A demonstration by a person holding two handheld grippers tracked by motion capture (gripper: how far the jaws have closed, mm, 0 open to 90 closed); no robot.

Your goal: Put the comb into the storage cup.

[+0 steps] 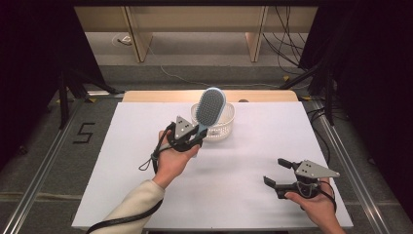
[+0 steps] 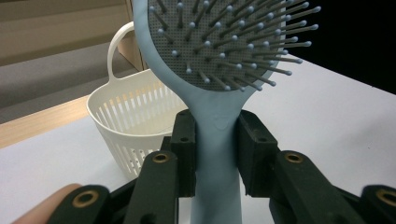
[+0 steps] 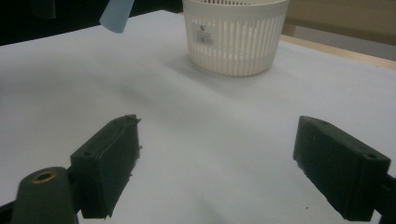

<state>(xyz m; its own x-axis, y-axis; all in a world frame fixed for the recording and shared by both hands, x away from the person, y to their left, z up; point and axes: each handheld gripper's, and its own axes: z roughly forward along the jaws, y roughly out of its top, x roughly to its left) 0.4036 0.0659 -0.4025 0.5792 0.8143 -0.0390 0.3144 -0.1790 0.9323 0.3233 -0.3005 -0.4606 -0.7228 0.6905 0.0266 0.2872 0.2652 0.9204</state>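
Blue hairbrush (image 1: 211,108) held up in the air, in the upper middle of the high view, bristle head on top and tilted to the right. Handle squeezed tight between the 2 black jaws of the left gripper (image 1: 194,138). In the left gripper view, brush (image 2: 219,70) rising from the bottom middle, handle pinched from both sides, bristles filling the top of the frame.

White basket (image 1: 214,127) right behind the brush in the high view, near the top middle of the white table (image 1: 253,161). Brush head over the basket rim, not inside it yet. Same basket (image 2: 126,126) at middle left in the left gripper view, with slits in its wall and a loop handle on top. Hard to tell from any picture if anything lies in it.

Right gripper (image 1: 277,171) low at the lower right of the high view, resting in the hand near the table's front edge, well apart from the brush and basket. Jaws spread wide with nothing between them. In the right gripper view, bare table between the 2 jaws, basket (image 3: 236,35) far off at the top middle, and the tip of the brush handle (image 3: 116,16) at the upper left.

Picking up looks done. Probably left to do: move the brush over the basket, lower it in, and let go.
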